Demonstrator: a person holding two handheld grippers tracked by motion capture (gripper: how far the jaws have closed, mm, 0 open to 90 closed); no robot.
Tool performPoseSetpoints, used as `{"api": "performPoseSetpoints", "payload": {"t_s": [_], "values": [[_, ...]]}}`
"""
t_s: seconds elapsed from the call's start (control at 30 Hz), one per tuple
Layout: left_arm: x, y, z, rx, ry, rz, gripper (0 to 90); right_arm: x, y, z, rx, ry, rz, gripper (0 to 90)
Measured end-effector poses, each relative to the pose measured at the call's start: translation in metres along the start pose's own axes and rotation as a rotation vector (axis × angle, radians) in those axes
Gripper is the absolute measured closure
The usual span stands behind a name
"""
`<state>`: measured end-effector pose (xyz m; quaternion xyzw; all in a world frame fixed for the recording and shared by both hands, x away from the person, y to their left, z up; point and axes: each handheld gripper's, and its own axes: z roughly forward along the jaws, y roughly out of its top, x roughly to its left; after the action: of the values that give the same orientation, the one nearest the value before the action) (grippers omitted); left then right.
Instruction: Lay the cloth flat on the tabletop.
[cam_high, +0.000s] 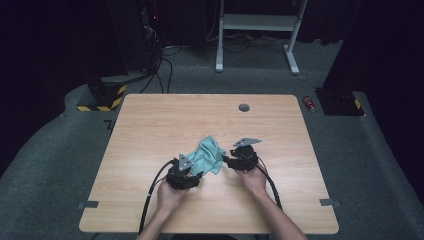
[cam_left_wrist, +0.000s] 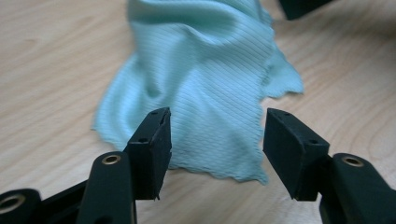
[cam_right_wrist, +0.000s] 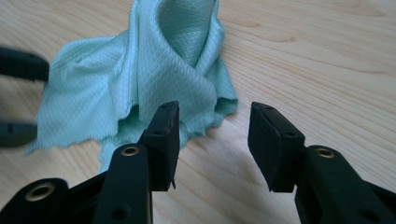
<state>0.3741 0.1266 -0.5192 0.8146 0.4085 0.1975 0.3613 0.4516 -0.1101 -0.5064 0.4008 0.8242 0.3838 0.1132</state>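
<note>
The crumpled teal cloth (cam_high: 209, 155) lay mid-table, the left gripper (cam_high: 196, 176) at its seven o'clock and the right gripper (cam_high: 227, 161) at its three o'clock, both open and empty, apparently positioned to seize opposite edges.

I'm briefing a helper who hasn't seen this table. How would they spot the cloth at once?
Start at the light wooden table; near its middle, slightly toward the person, two black hand-held grippers face each other. Between them lies a crumpled mint-green microfibre cloth, ridged up in folds with wavy edges. It is the only soft, coloured thing there.
</note>
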Motion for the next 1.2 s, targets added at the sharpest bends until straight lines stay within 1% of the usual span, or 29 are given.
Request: {"api": "performPoseSetpoints", "payload": {"t_s": [0.03, 0.07, 0.1, 0.13, 0.2, 0.23, 0.27, 0.37, 0.43, 0.47, 0.53, 0.63, 0.73, 0.83, 0.97, 1.07, 1.1, 1.13, 1.17, 1.2], "values": [[-0.003, -0.001, 0.003, 0.007, -0.002, 0.006, 42.1, 0.000, 0.001, 0.004, 0.006, 0.002, 0.009, 52.4], [-0.004, -0.002, 0.004, 0.005, -0.003, 0.012, 42.1, 0.000, 0.002, 0.007, 0.011, 0.003, 0.014, 52.4], [-0.005, -0.002, 0.005, -0.004, -0.006, 0.008, 42.6, 0.001, 0.003, 0.010, 0.017, 0.002, 0.015, 53.0], [-0.005, -0.002, 0.005, -0.004, -0.011, 0.005, 43.8, 0.001, 0.003, 0.013, 0.022, 0.003, 0.025, 56.6], [-0.004, -0.001, 0.005, -0.006, -0.018, 0.016, 48.9, 0.003, 0.005, 0.019, 0.027, 0.034, 0.022, 74.6], [-0.004, -0.001, 0.004, -0.006, -0.028, 0.026, 54.1, 0.006, 0.005, 0.022, 0.036, 0.047, 0.010, 83.1], [-0.004, -0.002, 0.004, -0.006, -0.032, 0.029, 61.3, 0.008, 0.005, 0.024, 0.042, 0.057, -0.004, 89.1], [-0.002, -0.002, 0.001, 0.009, -0.036, 0.050, 78.4, 0.014, 0.006, 0.023, 0.035, 0.063, -0.034, 89.6], [0.001, -0.002, -0.001, 0.022, -0.038, 0.067, 86.1, 0.016, 0.007, 0.016, 0.018, 0.067, -0.036, 89.7], [0.002, -0.002, -0.002, 0.026, -0.048, 0.064, 88.0, 0.015, 0.008, 0.012, 0.005, 0.071, -0.035, 89.7], [0.005, -0.003, -0.004, 0.028, -0.053, 0.066, 88.8, 0.014, 0.009, 0.004, -0.014, 0.079, -0.034, 89.9], [0.010, -0.005, -0.014, -0.003, -0.063, 0.050, 89.0, 0.013, 0.009, -0.011, -0.035, 0.088, -0.040, 89.8], [0.014, -0.008, -0.027, -0.034, -0.070, 0.047, 89.0, 0.013, 0.003, -0.028, -0.050, 0.095, -0.064, 89.8], [0.017, -0.013, -0.038, -0.049, -0.081, 0.043, 89.0, 0.014, -0.005, -0.044, -0.057, 0.097, -0.087, 89.8], [0.017, -0.022, -0.048, -0.039, -0.083, 0.057, 89.0, 0.016, -0.010, -0.057, -0.072, 0.100, -0.098, 89.9], [0.018, -0.031, -0.054, -0.033, -0.080, 0.065, 88.8, 0.021, -0.016, -0.065, -0.084, 0.091, -0.123, 89.9], [0.019, -0.034, -0.056, -0.030, -0.081, 0.061, 88.6, 0.022, -0.021, -0.072, -0.086, 0.075, -0.136, 89.9], [0.021, -0.037, -0.058, -0.029, -0.082, 0.056, 88.6, 0.022, -0.021, -0.072, -0.086, 0.075, -0.136, 89.9], [0.022, -0.039, -0.059, -0.031, -0.079, 0.052, 88.4, 0.020, -0.026, -0.080, -0.093, 0.064, -0.135, 89.9], [0.023, -0.041, -0.062, -0.036, -0.077, 0.047, 88.4, 0.020, -0.026, -0.080, -0.093, 0.064, -0.135, 89.9]]}}
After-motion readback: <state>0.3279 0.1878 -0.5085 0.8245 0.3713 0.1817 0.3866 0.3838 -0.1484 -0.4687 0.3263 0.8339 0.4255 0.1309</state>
